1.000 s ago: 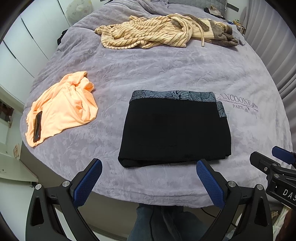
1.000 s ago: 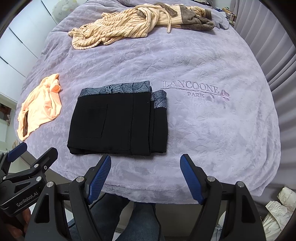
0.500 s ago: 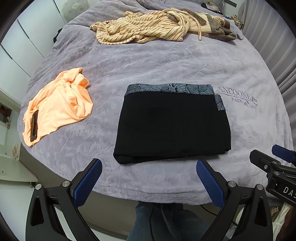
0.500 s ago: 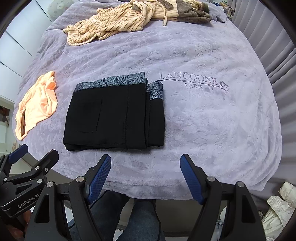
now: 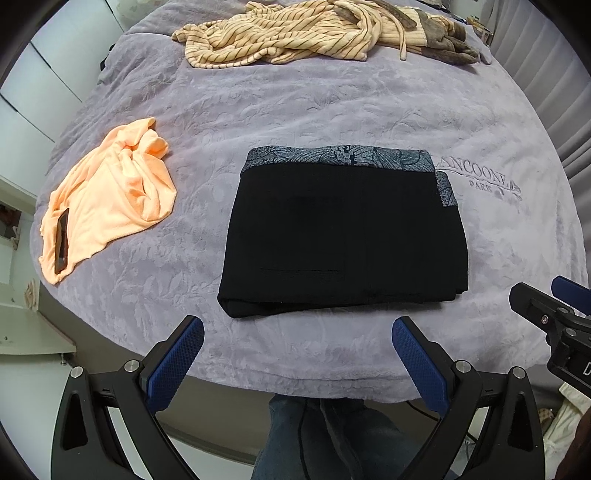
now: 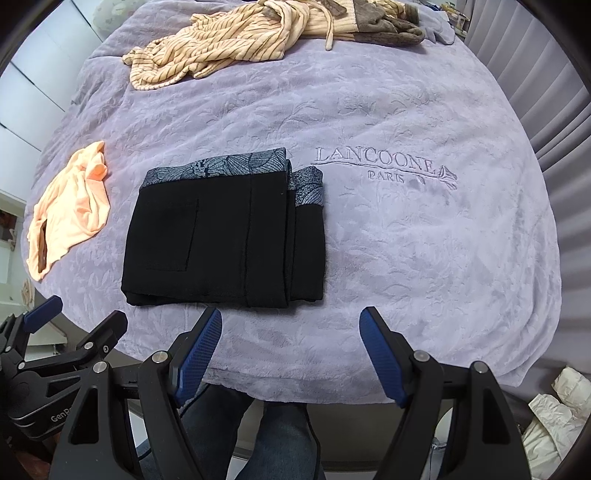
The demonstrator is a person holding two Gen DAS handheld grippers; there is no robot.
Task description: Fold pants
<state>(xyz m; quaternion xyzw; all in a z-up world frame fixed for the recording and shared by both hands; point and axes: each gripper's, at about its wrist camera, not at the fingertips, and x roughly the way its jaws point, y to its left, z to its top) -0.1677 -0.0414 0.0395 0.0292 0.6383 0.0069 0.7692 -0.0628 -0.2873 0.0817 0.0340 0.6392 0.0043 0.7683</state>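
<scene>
Black pants (image 5: 343, 236) (image 6: 225, 240) with a grey patterned waistband lie folded into a flat rectangle on the lilac bedspread (image 5: 332, 103). My left gripper (image 5: 295, 350) hangs open above the near edge of the bed, just short of the pants' front fold, with nothing between its blue pads. My right gripper (image 6: 290, 349) is open too, over the bed edge below the pants' right end, and holds nothing. Each gripper shows at the side of the other's view.
An orange garment (image 5: 107, 195) with a dark phone (image 5: 62, 240) on it lies at the left. A striped beige garment (image 5: 295, 33) and a brown one (image 5: 443, 44) lie at the far end. A person's legs in jeans (image 6: 258, 435) stand below the bed edge. White wardrobe doors stand at the left; curtains hang at the right.
The pants have shifted down and toward the grippers in both views, as both hands tipped slightly toward the bed. Both grippers stay open, and nothing on the bed has moved.
</scene>
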